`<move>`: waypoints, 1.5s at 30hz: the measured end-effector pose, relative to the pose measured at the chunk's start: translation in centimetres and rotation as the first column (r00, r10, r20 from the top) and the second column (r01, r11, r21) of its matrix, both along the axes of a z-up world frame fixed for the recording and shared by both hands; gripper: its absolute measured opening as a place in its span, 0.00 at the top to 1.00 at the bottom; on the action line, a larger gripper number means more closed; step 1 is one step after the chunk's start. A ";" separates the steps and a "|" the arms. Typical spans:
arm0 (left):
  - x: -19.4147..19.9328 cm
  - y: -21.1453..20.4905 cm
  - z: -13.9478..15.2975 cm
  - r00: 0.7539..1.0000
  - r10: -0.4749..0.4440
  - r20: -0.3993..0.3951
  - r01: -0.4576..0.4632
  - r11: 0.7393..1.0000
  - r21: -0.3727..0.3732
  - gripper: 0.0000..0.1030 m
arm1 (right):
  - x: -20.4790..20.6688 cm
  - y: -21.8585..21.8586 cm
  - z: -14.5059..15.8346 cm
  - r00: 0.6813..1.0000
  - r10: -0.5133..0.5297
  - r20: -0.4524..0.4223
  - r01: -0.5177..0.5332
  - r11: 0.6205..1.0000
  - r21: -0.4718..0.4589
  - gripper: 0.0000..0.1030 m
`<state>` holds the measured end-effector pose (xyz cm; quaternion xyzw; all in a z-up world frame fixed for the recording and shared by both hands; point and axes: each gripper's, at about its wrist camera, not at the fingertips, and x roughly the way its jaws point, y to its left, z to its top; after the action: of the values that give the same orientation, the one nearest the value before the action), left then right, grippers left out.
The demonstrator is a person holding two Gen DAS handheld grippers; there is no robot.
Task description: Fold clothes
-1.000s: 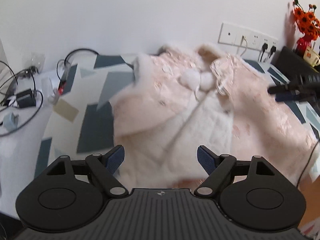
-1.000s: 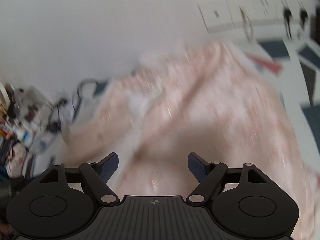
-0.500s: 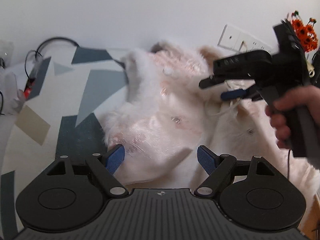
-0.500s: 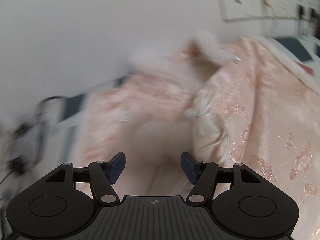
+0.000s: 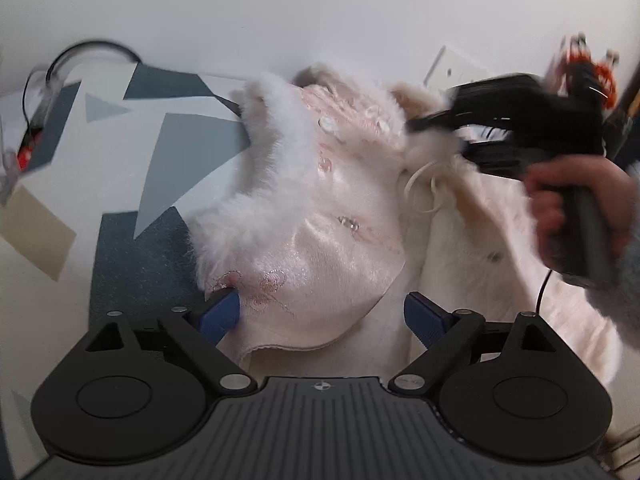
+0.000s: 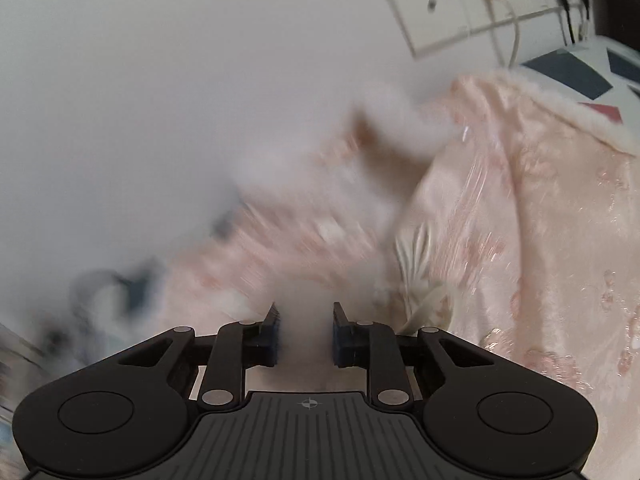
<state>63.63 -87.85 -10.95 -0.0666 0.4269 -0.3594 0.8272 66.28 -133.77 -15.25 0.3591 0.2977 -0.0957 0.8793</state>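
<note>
Home bedrm: patterned bedsheet (image 5: 168, 152), wall sockets (image 6: 472, 12).

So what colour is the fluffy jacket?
Pale pink satin jacket with white fur trim; clearest in the left wrist view.

coat (image 5: 320, 216): 1 | hand-held gripper (image 5: 324, 314): 2 | hand (image 5: 576, 200): 1 | socket panel (image 6: 472, 12): 1

Glossy pink satin coat (image 5: 320, 248) with fluffy white fur trim (image 5: 276, 152)
</note>
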 end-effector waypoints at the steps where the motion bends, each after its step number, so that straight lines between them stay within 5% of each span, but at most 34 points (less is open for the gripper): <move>1: 0.4 0.7 -0.1 0.999 0.015 -0.033 -0.016 0.999 -0.045 0.11 | -1.4 -0.5 1.4 0.999 -0.007 0.052 0.006 1.000 0.008 0.80; 4: 1.0 2.0 0.5 0.995 0.028 -0.093 -0.041 0.990 -0.134 0.11 | -6.8 -2.0 5.7 0.982 -0.066 0.175 0.067 0.998 0.001 0.80; 8: 0.0 2.4 2.1 0.996 -0.017 -0.088 -0.001 0.979 -0.204 0.11 | -15.2 -3.4 8.2 0.954 -0.220 0.201 0.233 0.972 -0.043 0.80; 13: -2.3 0.9 3.2 0.994 -0.092 -0.060 0.080 0.980 -0.183 0.11 | -22.6 -4.1 5.4 0.913 -0.407 -0.035 0.399 0.906 -0.145 0.75; 16: -4.6 -0.4 3.9 0.992 -0.114 0.045 0.119 0.984 -0.132 0.11 | -24.7 -4.2 1.3 0.807 -0.518 -0.283 0.489 0.855 -0.171 0.64; 17: -5.1 -0.8 3.9 0.990 -0.132 0.045 0.137 0.983 -0.125 0.11 | -25.3 -4.3 0.4 0.767 -0.553 -0.325 0.527 0.832 -0.172 0.61; 19: -6.3 -1.5 3.7 0.985 -0.167 0.038 0.170 0.980 -0.106 0.11 | -25.4 -3.6 0.2 0.753 -0.577 -0.316 0.547 0.816 -0.188 0.56; 21: -7.3 -2.1 3.4 0.980 -0.197 0.030 0.199 0.976 -0.083 0.11 | -23.7 -2.8 1.6 0.815 -0.522 -0.252 0.474 0.851 -0.227 0.51; 24: -8.4 -2.3 2.8 0.976 -0.215 0.036 0.217 0.976 -0.034 0.11 | -18.5 -0.5 3.7 0.940 -0.306 -0.151 0.245 0.912 -0.328 0.38; 26: -9.2 -2.4 2.4 0.973 -0.226 0.039 0.226 0.974 0.000 0.11 | -14.3 1.4 4.5 0.984 -0.126 -0.123 0.062 0.902 -0.428 0.33; 30: -10.4 -2.7 1.9 0.974 -0.223 0.046 0.220 0.974 0.058 0.11 | -6.4 4.6 2.5 0.968 0.121 -0.218 -0.227 0.788 -0.572 0.31; 31: -10.6 -2.7 1.8 0.976 -0.214 0.044 0.211 0.976 0.062 0.11 | -5.2 4.5 1.6 0.962 0.118 -0.245 -0.240 0.792 -0.561 0.31; 33: -10.7 -2.6 1.7 0.982 -0.185 0.038 0.182 0.981 0.069 0.11 | -3.1 4.2 -0.2 0.952 0.094 -0.290 -0.240 0.816 -0.525 0.33; 37: -10.5 -2.8 1.2 0.994 -0.111 0.019 0.107 0.984 0.143 0.11 | -3.9 0.3 -2.4 0.962 0.071 -0.262 -0.112 0.983 -0.143 0.75; 39: -10.1 -2.8 0.8 0.997 -0.069 -0.017 0.071 0.983 0.172 0.11 | -5.7 -1.5 -1.9 0.986 0.068 -0.149 -0.066 0.998 0.017 0.93; 45: -9.2 -3.4 0.6 0.998 -0.033 -0.061 0.042 0.986 0.161 0.11 | -8.1 -4.6 1.4 0.988 0.105 0.114 -0.123 0.978 0.168 0.96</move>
<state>54.45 -91.24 -10.30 -0.0013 0.4799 -0.3368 0.8101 58.21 -138.41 -13.87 0.4216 0.2788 0.0002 0.8629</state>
